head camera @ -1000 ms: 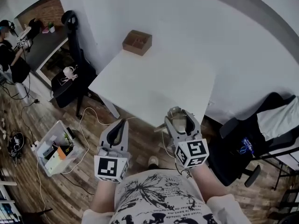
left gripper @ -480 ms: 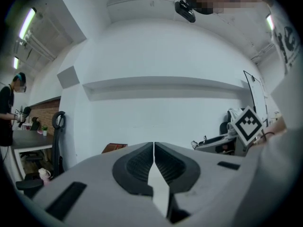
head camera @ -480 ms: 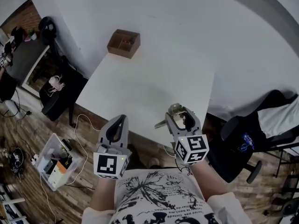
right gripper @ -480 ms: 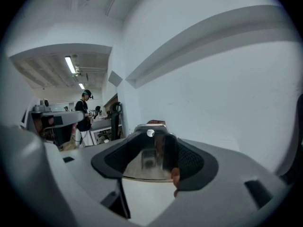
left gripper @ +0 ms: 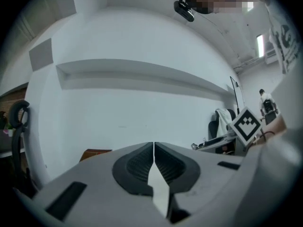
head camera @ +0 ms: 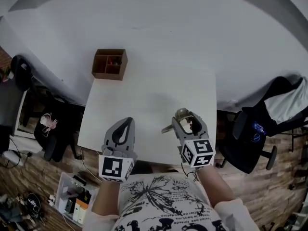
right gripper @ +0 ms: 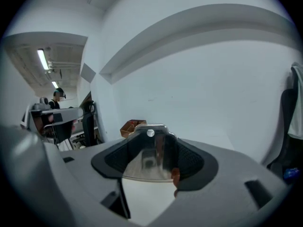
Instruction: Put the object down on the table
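My right gripper (head camera: 186,120) is shut on a shiny metal object (head camera: 181,113) whose thin handle (head camera: 167,128) sticks out to the left. In the right gripper view the metal object (right gripper: 151,148) fills the gap between the dark pads and both jaws stand wide against it. It hangs above the front right part of the white table (head camera: 144,93). Over the table's front edge, my left gripper (head camera: 126,124) is shut with nothing held. In its own view the left gripper (left gripper: 154,148) shows its pads meeting in a thin line.
A brown divided box (head camera: 109,64) sits at the table's far left corner, also seen as the box (right gripper: 132,126). A dark office chair (head camera: 255,136) stands right of the table, another chair (head camera: 48,129) left. A plastic bin (head camera: 72,201) lies on the wooden floor.
The head view has come forward and turned: the table now lies straight beneath both grippers, which were short of its front corner. Both grippers keep their state.
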A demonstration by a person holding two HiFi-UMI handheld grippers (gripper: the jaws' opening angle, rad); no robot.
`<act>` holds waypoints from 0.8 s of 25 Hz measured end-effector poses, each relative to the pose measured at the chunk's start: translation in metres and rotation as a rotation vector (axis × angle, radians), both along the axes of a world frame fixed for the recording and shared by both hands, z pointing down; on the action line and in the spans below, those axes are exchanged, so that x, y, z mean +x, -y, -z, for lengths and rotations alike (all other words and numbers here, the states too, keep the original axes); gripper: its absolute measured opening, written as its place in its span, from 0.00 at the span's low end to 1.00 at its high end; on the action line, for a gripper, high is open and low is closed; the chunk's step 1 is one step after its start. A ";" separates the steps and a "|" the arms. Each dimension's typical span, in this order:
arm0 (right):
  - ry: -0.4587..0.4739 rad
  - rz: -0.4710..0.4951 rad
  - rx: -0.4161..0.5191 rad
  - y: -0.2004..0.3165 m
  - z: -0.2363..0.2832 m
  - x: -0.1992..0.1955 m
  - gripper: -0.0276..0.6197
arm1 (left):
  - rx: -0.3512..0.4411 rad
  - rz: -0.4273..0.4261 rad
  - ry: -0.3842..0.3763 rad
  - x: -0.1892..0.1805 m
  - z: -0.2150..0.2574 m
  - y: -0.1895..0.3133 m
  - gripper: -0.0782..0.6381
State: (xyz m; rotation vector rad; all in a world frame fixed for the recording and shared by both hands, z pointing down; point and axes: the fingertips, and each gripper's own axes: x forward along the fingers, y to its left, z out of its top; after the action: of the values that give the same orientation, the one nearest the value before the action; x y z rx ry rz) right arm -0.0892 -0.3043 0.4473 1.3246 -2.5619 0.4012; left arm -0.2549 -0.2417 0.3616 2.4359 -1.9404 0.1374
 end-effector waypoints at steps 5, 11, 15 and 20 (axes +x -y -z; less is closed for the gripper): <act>-0.044 -0.088 -0.060 0.022 -0.026 -0.015 0.48 | -0.032 -0.113 0.011 -0.017 -0.023 0.037 0.13; -0.113 -0.156 -0.161 0.042 -0.080 -0.025 0.48 | -0.073 -0.198 -0.020 -0.030 -0.053 0.067 0.13; -0.163 -0.181 -0.244 0.047 -0.121 -0.026 0.48 | -0.143 -0.238 -0.035 -0.034 -0.078 0.072 0.13; -0.231 -0.204 -0.344 0.052 -0.171 -0.023 0.48 | -0.188 -0.262 -0.040 -0.039 -0.106 0.080 0.13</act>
State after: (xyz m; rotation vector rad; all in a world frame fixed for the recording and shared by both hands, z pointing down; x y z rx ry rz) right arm -0.1125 -0.3564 0.6188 1.4097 -2.0666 0.6501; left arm -0.2944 -0.3216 0.4678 2.5312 -1.5086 0.2608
